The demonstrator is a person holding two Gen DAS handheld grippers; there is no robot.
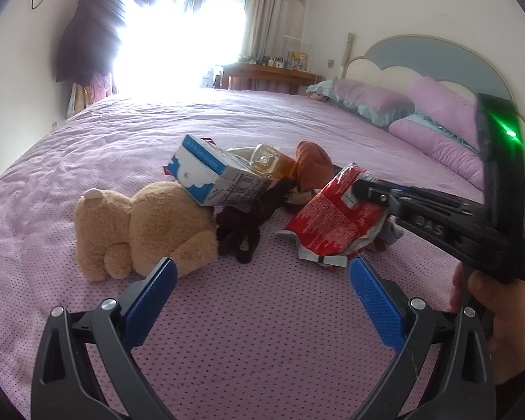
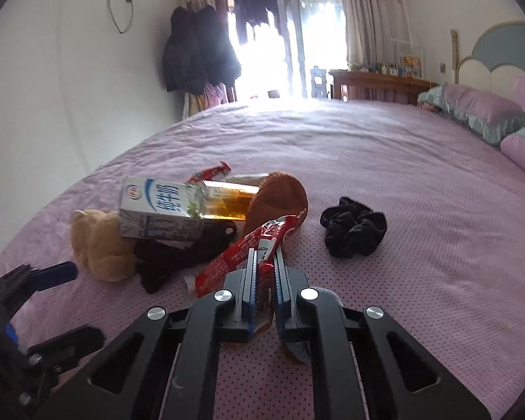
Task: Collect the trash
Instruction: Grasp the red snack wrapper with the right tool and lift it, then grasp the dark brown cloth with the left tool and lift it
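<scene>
The left claw hovers low over the bed with its blue pads apart and nothing between them. Just ahead of it to the left lies a bear, and a milk carton leans on the bear's back; a dark glove sprawls straight ahead of the claw, under the carton. Behind the carton a bottle of amber liquid lies on its side, touching a brown slipper. To the right, the right claw is clamped on a red wrapper, the piece of trash in hand, with the crinkled foil pinched between its pads and the rest fanning forward toward the slipper. Farther right of that claw, well apart from the pile, sits a black scrunchie. The grip looks to be on a thin edge of slick foil, so the wrapper could slide out or tear if it is lifted fast. Its far end lies against the slipper and glove, and may drag them. Any tug on the glove could tip the carton off the bear.
</scene>
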